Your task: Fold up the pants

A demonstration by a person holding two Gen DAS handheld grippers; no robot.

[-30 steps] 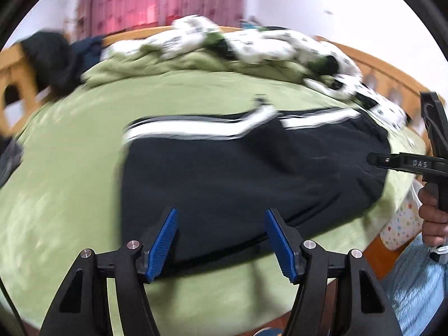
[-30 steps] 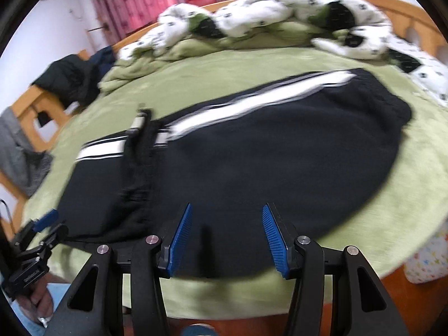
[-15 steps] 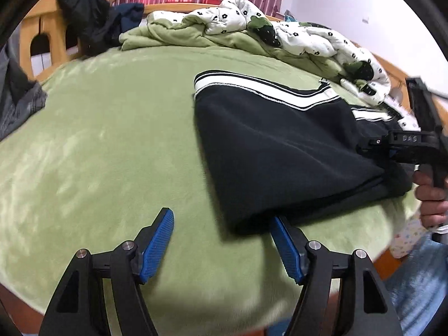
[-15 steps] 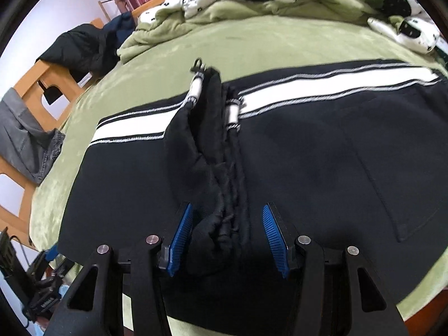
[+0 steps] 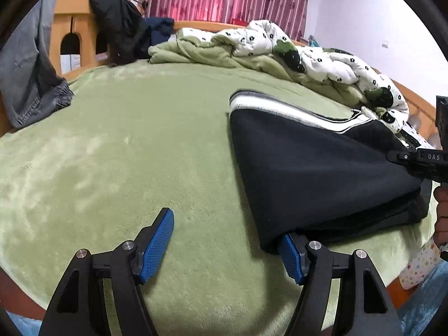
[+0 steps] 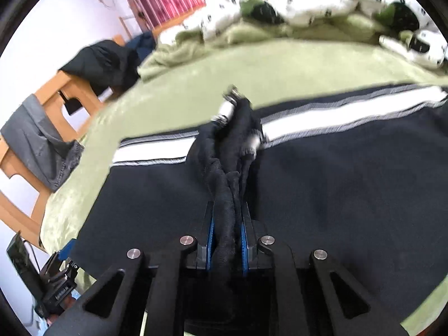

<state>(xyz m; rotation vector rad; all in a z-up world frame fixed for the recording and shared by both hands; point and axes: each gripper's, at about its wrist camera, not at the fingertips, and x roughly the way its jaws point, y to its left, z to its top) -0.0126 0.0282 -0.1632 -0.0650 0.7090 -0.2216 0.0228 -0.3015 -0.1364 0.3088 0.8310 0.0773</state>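
Black fleece pants with white side stripes (image 5: 322, 168) lie half-folded on the green plush bedspread (image 5: 126, 145).

Right gripper (image 6: 226, 240) has just closed, pinching the bunched waistband; left gripper (image 5: 226, 243) stands spread, one pad under the folded corner — it should close there first, then both lift together. The pants' far end is cut off.

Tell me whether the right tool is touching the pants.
Touching. In the right wrist view the right tool, having just closed, pinches a bunched ridge of the pants.
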